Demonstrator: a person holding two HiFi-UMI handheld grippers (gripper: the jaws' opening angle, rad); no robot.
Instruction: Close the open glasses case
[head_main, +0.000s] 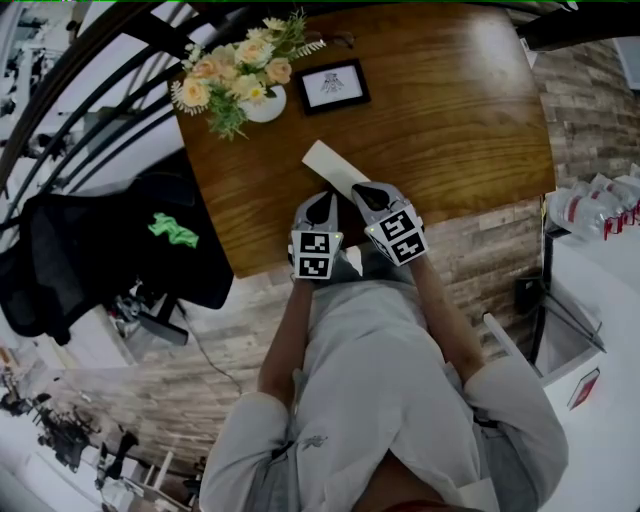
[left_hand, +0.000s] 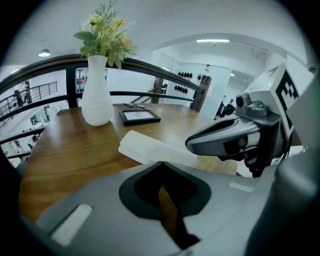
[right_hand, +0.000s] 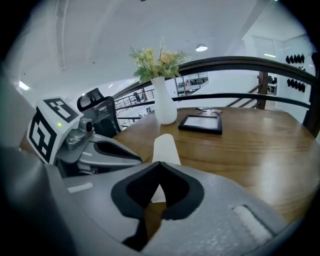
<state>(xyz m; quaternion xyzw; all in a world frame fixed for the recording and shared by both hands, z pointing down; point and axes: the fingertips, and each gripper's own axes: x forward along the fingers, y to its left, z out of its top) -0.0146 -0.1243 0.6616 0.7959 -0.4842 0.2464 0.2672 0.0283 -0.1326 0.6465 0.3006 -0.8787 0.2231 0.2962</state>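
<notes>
A long white glasses case (head_main: 333, 166) lies flat on the brown wooden table (head_main: 460, 120), near its front edge. Its lid looks down flat on the base (left_hand: 155, 148) (right_hand: 165, 147). My left gripper (head_main: 322, 200) (left_hand: 161, 164) hovers at the case's near end, shut with nothing between its jaws. My right gripper (head_main: 362, 192) (right_hand: 159, 165) is close beside it on the right, also shut and empty. Each one appears in the other's view: the right gripper (left_hand: 225, 137) and the left gripper (right_hand: 107, 150). Whether either touches the case is hidden.
A white vase of flowers (head_main: 262, 100) (left_hand: 96, 95) (right_hand: 165, 102) stands at the table's far left. A black picture frame (head_main: 332, 86) (left_hand: 139, 116) (right_hand: 201, 123) lies beside it. A black chair (head_main: 110, 250) is left of the table, and a dark railing (left_hand: 150, 67) runs behind.
</notes>
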